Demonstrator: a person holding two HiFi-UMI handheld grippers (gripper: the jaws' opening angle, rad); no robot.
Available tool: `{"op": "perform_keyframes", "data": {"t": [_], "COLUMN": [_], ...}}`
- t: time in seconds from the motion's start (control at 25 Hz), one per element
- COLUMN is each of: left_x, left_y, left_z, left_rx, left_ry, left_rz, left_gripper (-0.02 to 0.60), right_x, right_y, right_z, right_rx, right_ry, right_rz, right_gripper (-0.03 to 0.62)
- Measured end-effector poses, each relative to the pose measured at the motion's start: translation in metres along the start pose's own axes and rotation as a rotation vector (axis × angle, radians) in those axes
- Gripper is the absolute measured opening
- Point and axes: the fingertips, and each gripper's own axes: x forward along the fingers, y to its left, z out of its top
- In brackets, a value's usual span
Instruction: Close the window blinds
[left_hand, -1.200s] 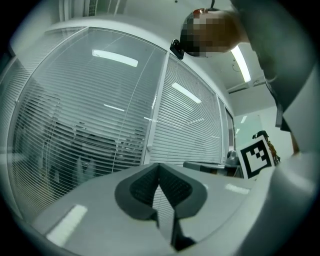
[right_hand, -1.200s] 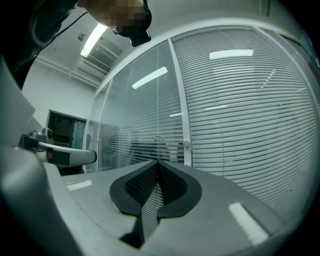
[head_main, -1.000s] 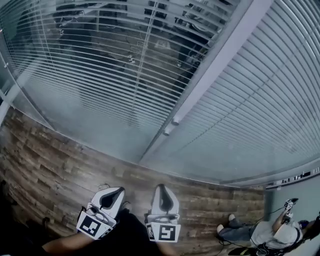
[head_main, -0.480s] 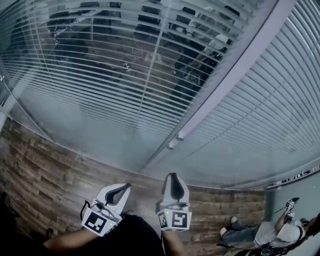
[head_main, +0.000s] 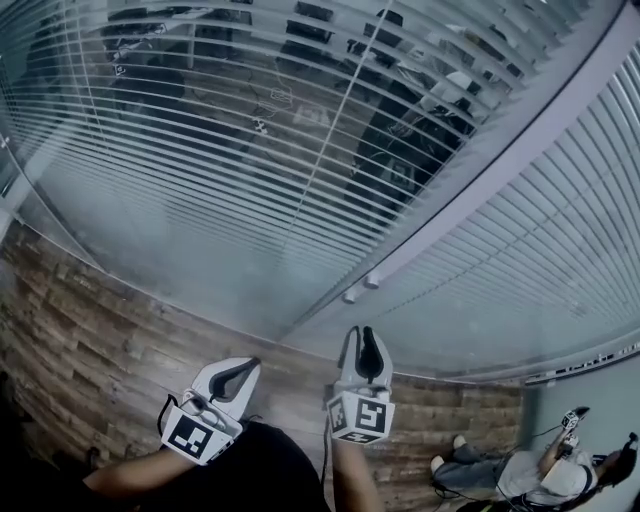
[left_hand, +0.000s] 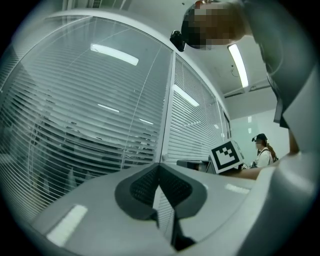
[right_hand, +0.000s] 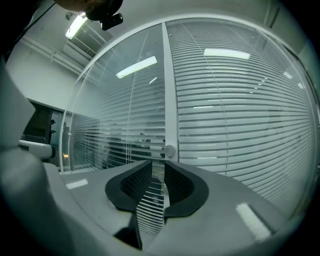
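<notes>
The left window pane's blind (head_main: 230, 150) has its slats tilted open, so dark shapes show through; the right pane's blind (head_main: 540, 240) looks shut. Between them runs the pale frame post (head_main: 470, 200), with two small round knobs (head_main: 351, 295) low on it. One knob (right_hand: 169, 150) shows just beyond my right gripper (head_main: 362, 345) (right_hand: 157, 164), which points at the post. Its jaws have just been opening and stand parted with nothing between them. My left gripper (head_main: 235, 375) (left_hand: 159, 166) is held lower left, its tips touching, empty.
Wood-look flooring (head_main: 100, 330) runs along the foot of the glass. A person (head_main: 520, 470) sits on the floor at the lower right, and also appears in the left gripper view (left_hand: 261, 150). The right gripper's marker cube (left_hand: 226, 156) shows there too.
Both grippers have moved forward toward the window, the right one farther, up to just below the knobs. The right jaws went from closed to parted.
</notes>
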Motion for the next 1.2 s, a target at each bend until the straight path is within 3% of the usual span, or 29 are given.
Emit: {"op": "perform_keyframes", "data": {"t": [0.2, 0.4, 0.72, 1.2], "left_x": [-0.010, -0.038, -0.037, -0.015], "left_y": [0.009, 0.018, 0.025, 0.025], "left_z": [0.005, -0.002, -0.003, -0.005], "left_rx": [-0.007, -0.005, -0.012, -0.018], "left_ry": [-0.007, -0.015, 0.000, 0.030], "left_rz": [0.018, 0.002, -0.043, -0.017], "left_gripper": [-0.002, -0.002, -0.002, -0.002], "right_x": [0.004, -0.004, 0.012, 0.048], "right_y": [-0.004, 0.006, -0.001, -0.006], "right_z": [0.007, 0.008, 0.010, 0.021], "right_rx": [-0.004, -0.020, -0.011, 0.033], "right_ry": [-0.002, -0.021, -0.006, -0.004], "right_rz": [-0.036, -0.080, -0.126, -0.090], "right_gripper": [0.087, 0.091, 0.107, 0.135]}}
